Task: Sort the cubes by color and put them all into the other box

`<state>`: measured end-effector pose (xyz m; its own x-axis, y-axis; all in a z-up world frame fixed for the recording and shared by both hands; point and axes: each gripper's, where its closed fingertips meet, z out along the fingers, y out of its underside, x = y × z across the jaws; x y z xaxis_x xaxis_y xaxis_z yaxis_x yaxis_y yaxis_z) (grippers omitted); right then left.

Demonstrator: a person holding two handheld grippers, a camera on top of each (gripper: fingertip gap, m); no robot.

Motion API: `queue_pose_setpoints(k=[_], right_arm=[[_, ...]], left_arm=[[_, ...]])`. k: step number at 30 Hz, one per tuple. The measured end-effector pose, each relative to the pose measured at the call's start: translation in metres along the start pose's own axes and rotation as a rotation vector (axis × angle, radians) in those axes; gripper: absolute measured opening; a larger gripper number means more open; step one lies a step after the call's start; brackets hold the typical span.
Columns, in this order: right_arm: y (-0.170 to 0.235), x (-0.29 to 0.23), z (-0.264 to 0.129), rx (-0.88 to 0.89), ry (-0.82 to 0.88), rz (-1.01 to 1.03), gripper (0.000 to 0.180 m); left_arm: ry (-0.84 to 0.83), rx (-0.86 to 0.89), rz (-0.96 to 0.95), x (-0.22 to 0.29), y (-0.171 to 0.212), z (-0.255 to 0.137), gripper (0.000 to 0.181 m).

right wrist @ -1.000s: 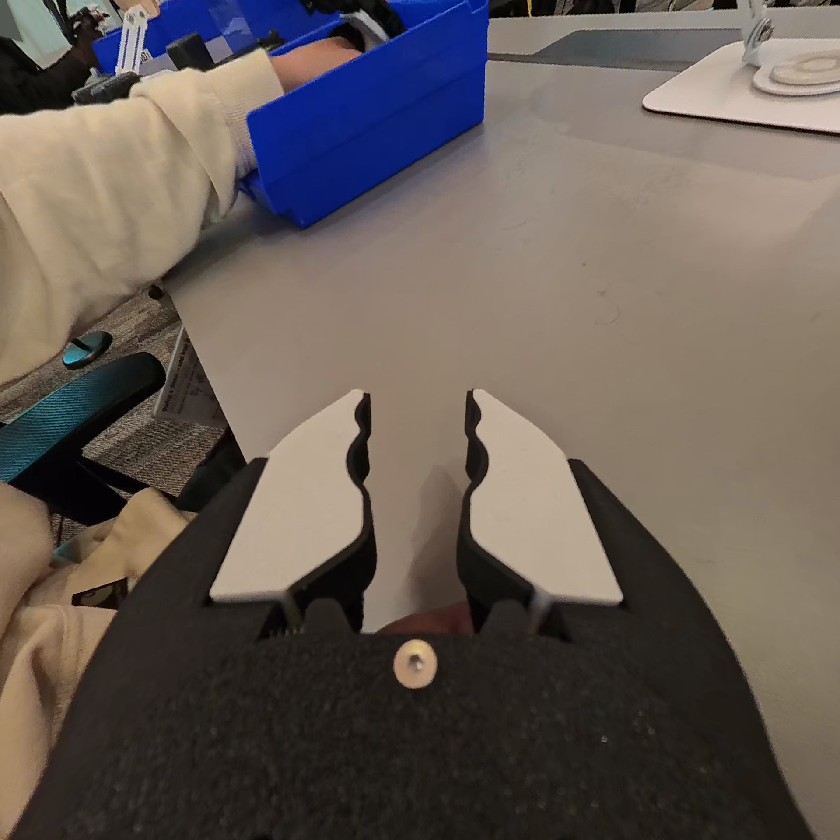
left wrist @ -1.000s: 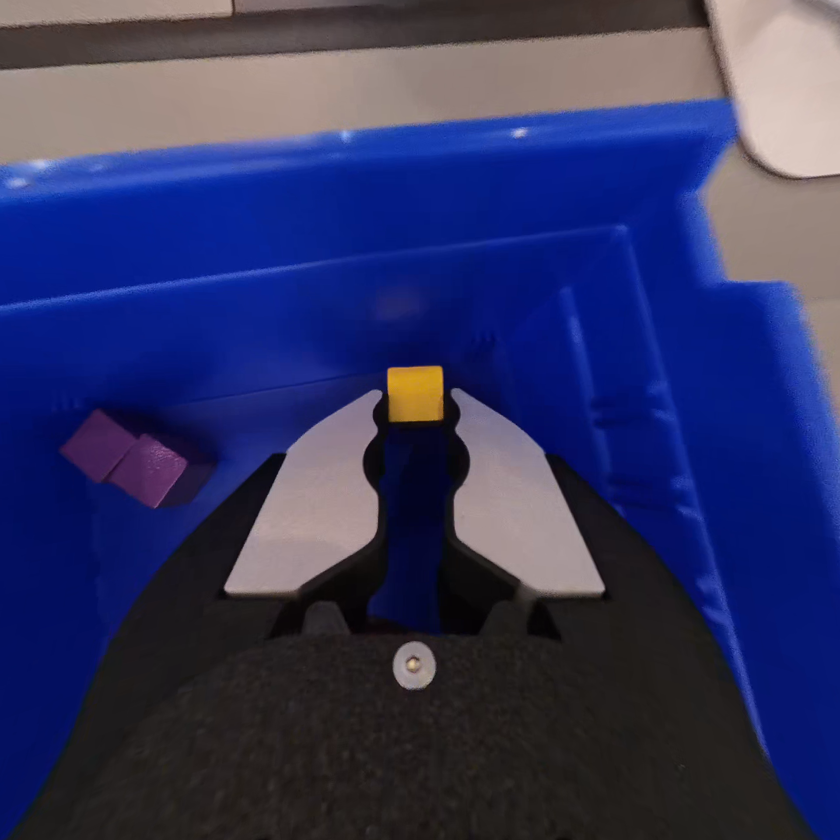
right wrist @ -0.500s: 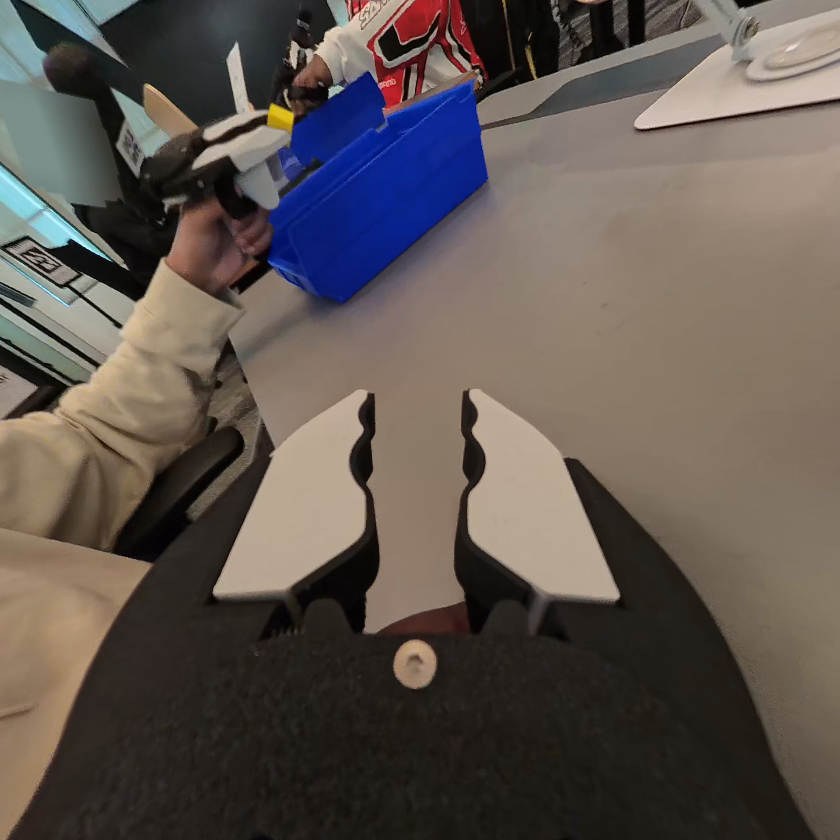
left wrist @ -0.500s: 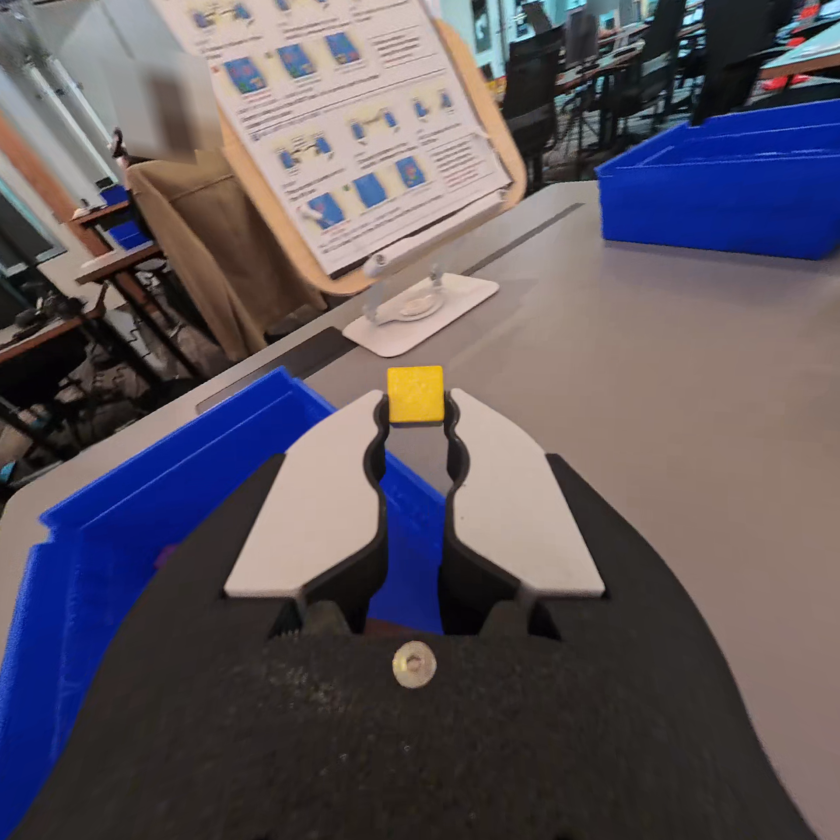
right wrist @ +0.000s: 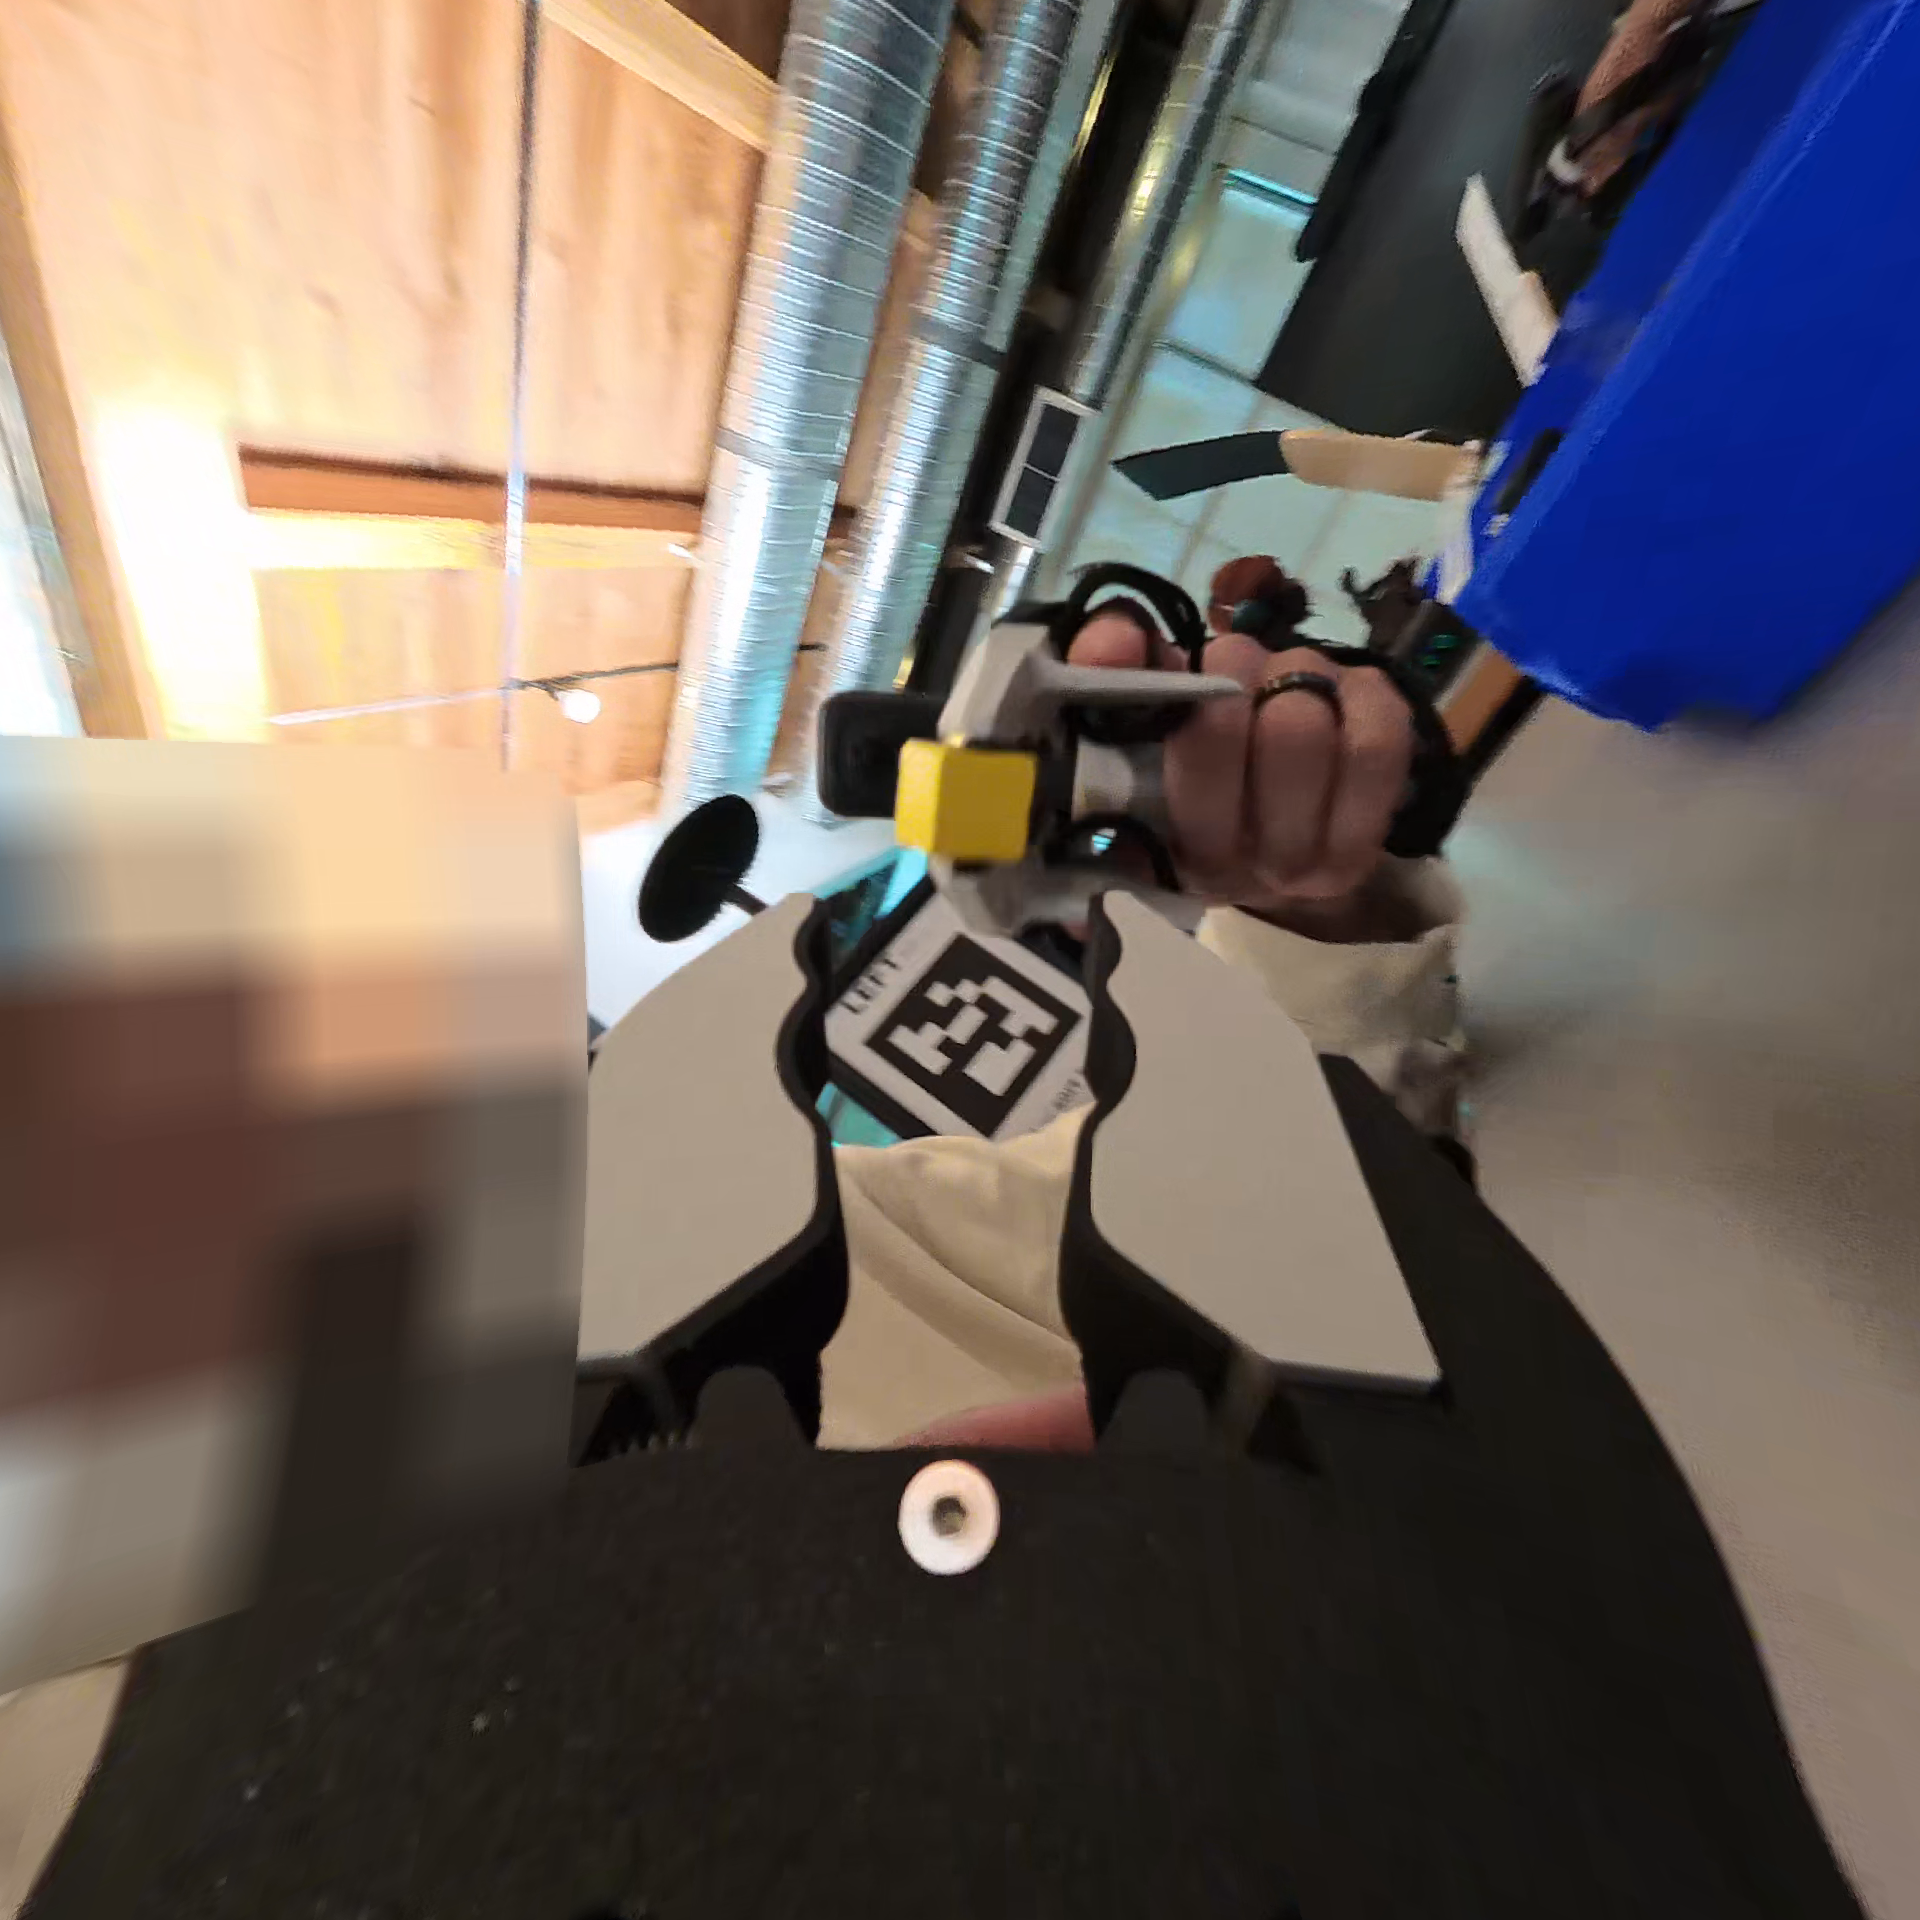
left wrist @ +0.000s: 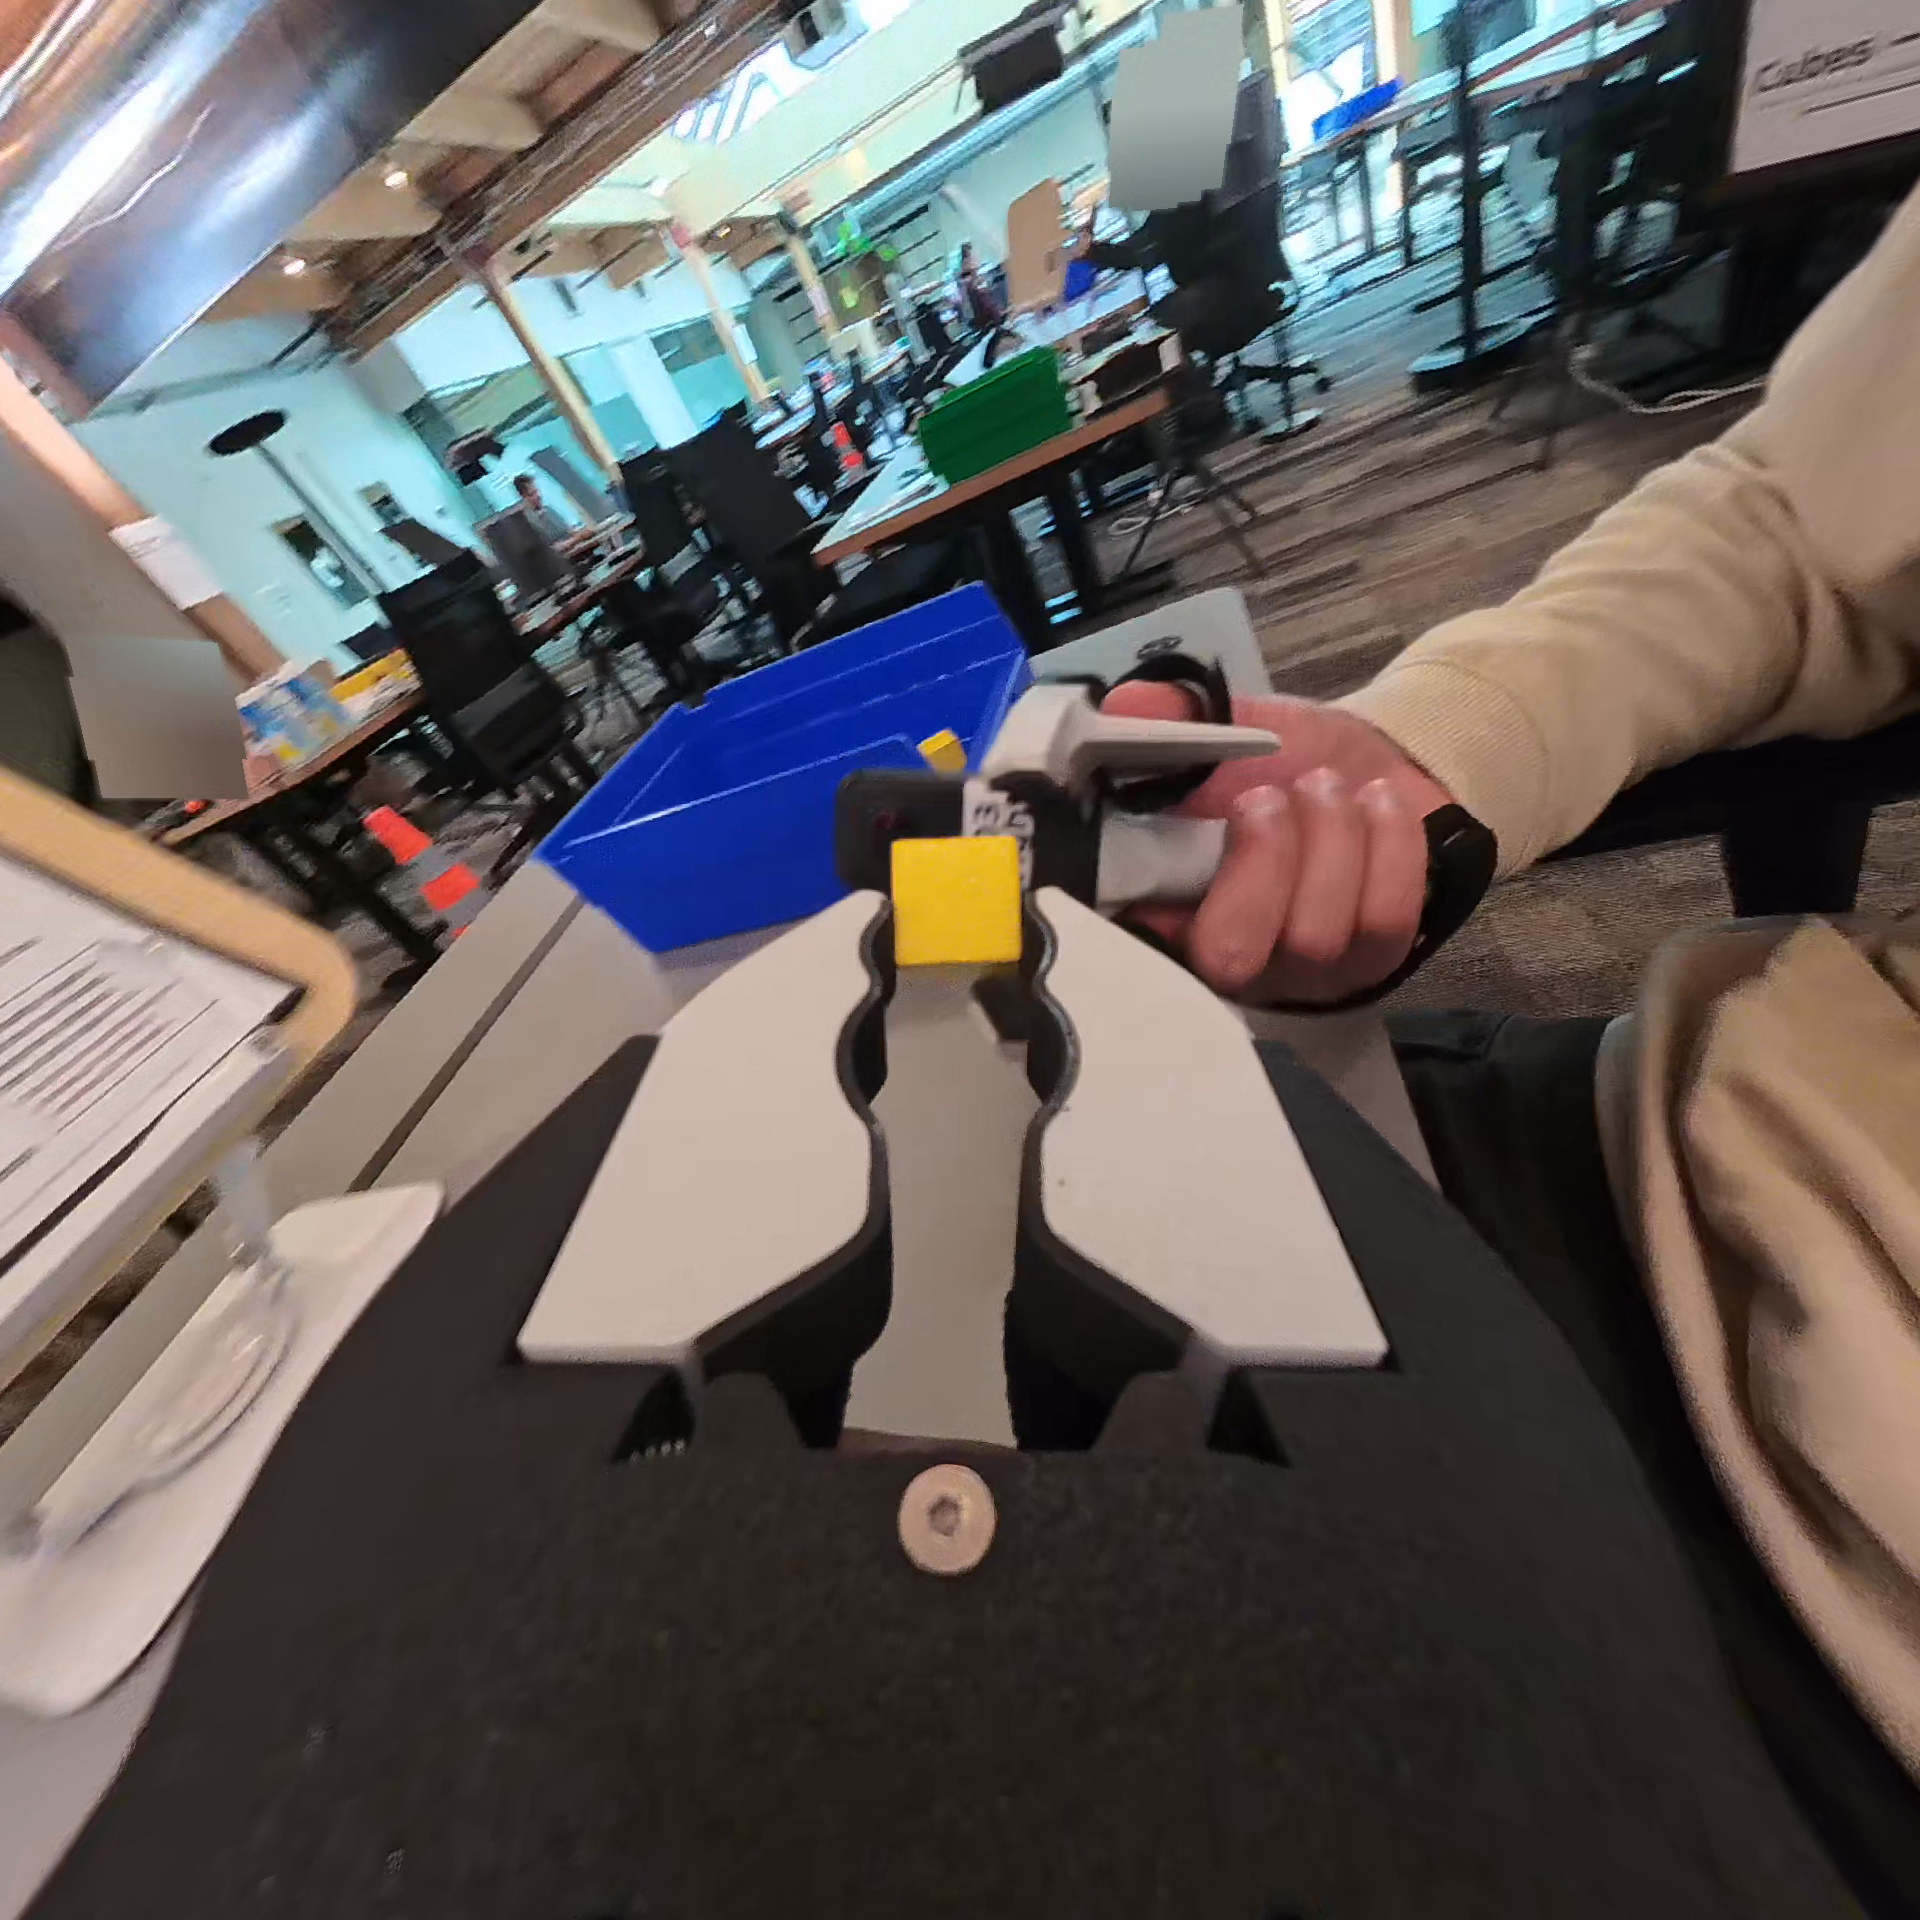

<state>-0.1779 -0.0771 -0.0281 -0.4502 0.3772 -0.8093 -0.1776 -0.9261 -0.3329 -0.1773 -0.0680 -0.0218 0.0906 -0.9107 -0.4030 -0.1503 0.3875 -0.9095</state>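
My left gripper (left wrist: 956, 920) is shut on a yellow cube (left wrist: 956, 902) and holds it in the air above the grey table (left wrist: 520, 1039). My right gripper (right wrist: 961, 920) is open and empty, and faces the left gripper at close range. The held yellow cube (right wrist: 966, 800) sits just beyond its fingertips. A hand (left wrist: 1288, 862) holds the right gripper (left wrist: 1039, 805) right behind the cube. A blue box (left wrist: 769, 810) stands farther off on the table with another yellow cube (left wrist: 942, 746) inside. A blue box wall (right wrist: 1714, 416) shows at the upper right of the right wrist view.
A paper sheet on a wooden board stand (left wrist: 125, 997) with a white base (left wrist: 208, 1403) stands at the left. A cream sleeve (left wrist: 1662, 582) and a lap with cream cloth (left wrist: 1766, 1247) fill the right. Office tables and chairs lie beyond. Left and right tips are no more than a few centimetres apart.
My left gripper lifted the yellow cube out of a blue box and swung right. My right gripper rose from the table and turned to face it, still open.
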Motion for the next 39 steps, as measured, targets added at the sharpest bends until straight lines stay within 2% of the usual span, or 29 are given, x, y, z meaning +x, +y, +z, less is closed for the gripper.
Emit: queue_pose_setpoints(k=[3,4,5,8,10,12,16,18,20,24,26,27,29,31,33,36,39], right_arm=[[-0.003,-0.007,-0.004,0.036,-0.086,0.059,0.047],[-0.002,-0.009,-0.007,0.035,-0.1,0.05,0.039],[-0.002,-0.014,-0.011,0.032,-0.126,0.018,0.023],[-0.007,-0.011,-0.024,0.049,-0.054,-0.057,0.023],[-0.009,-0.011,-0.036,0.069,-0.018,-0.089,0.023],[-0.006,-0.009,-0.047,0.069,0.036,-0.134,0.023],[0.002,0.006,-0.069,0.03,0.307,-0.37,0.023],[-0.006,0.014,-0.08,0.038,0.474,-0.535,0.023],[-0.017,0.018,-0.088,0.053,0.6,-0.662,0.023],[-0.028,0.014,-0.097,0.061,0.743,-0.845,0.023],[-0.041,-0.007,-0.102,0.098,0.773,-0.95,0.023],[-0.055,-0.025,-0.109,0.131,0.814,-1.026,0.023],[-0.104,-0.066,-0.146,0.284,1.012,-1.133,0.023],[-0.152,-0.096,-0.185,0.357,1.126,-1.08,0.023],[-0.198,-0.087,-0.227,0.232,1.328,-0.964,0.023],[-0.262,-0.031,-0.3,-0.03,1.659,-0.753,0.023],[-0.292,0.032,-0.35,-0.235,1.781,-0.46,0.024]], left_arm=[[0.073,0.009,0.009,0.013,0.003,0.031,0.022],[0.097,0.004,0.01,0.017,0.006,0.039,0.022],[0.105,0.009,0.011,0.02,0.008,0.044,0.022],[0.063,-0.025,-0.027,0.017,0.016,0.054,0.023],[0.028,-0.047,-0.077,0.017,0.018,0.05,0.037],[-0.012,-0.049,-0.127,0.019,0.018,0.038,0.039],[-0.228,-0.14,-0.203,0.017,0.045,0.008,0.039],[-0.335,-0.229,-0.297,0.021,0.07,-0.006,0.031],[-0.297,-0.287,-0.418,0.043,0.085,-0.011,0.032],[-0.311,-0.264,-0.37,0.057,0.074,-0.017,0.032],[-0.333,-0.234,-0.33,0.053,0.062,-0.019,0.032],[-0.33,-0.222,-0.329,0.052,0.058,-0.02,0.032],[-0.324,-0.206,-0.346,0.051,0.055,-0.022,0.032],[-0.318,-0.21,-0.358,0.051,0.059,-0.024,0.032],[-0.325,-0.225,-0.356,0.048,0.065,-0.025,0.032],[-0.309,-0.225,-0.369,0.048,0.065,-0.023,0.032],[-0.308,-0.235,-0.364,0.049,0.067,-0.023,0.032]])
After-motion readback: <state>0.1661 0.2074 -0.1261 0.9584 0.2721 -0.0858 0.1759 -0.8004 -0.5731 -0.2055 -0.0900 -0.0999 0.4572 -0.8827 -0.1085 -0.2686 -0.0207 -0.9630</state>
